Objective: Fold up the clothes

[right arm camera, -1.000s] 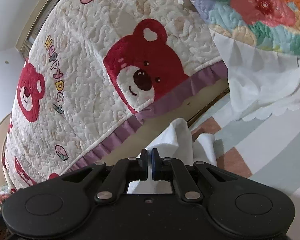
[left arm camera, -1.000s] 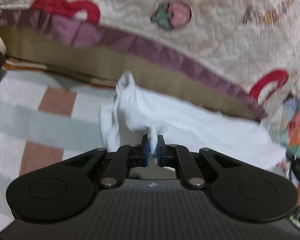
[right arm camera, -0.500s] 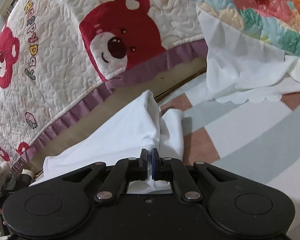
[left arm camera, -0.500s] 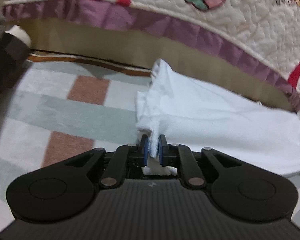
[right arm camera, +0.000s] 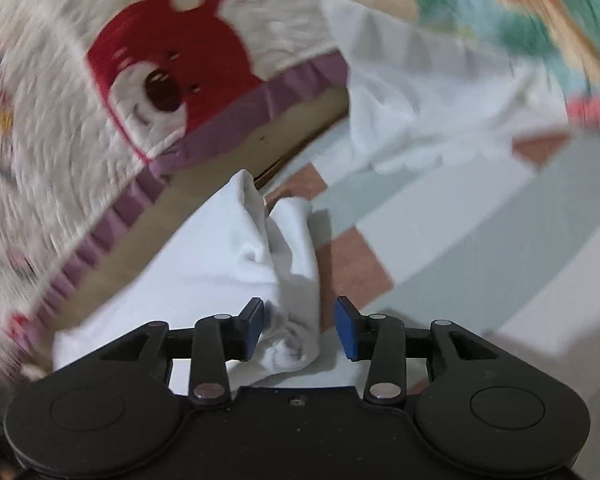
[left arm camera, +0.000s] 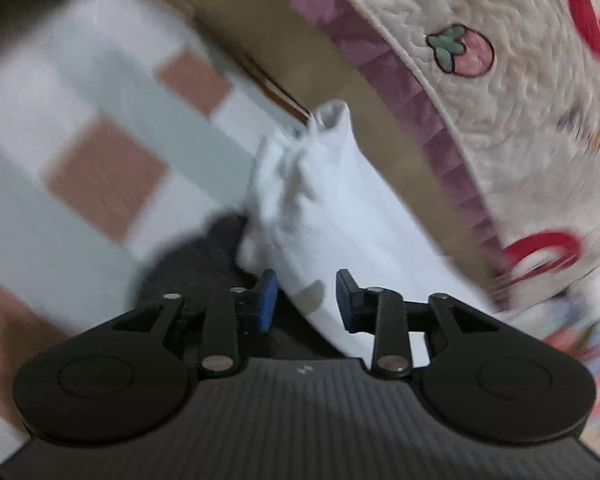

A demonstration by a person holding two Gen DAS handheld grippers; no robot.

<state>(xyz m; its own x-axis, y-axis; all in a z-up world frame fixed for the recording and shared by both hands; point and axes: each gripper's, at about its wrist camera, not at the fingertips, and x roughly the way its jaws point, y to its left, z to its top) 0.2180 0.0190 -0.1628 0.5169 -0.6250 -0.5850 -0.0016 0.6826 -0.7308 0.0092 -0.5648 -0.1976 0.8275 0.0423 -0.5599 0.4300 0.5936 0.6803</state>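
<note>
Change: both grips released since half a second ago
Left gripper: wide, empty
Right gripper: wide, empty
White garment: bunched just ahead, long axis along quilt edge

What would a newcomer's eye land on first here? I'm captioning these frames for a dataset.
The big red bear face on the cream quilted bedspread, upper left in the right wrist view. Next, the rumpled white cotton garment lying on the checked mat of pale green and terracotta squares along the bed's edge. Both the left gripper and the right gripper hang open just above it.
</note>
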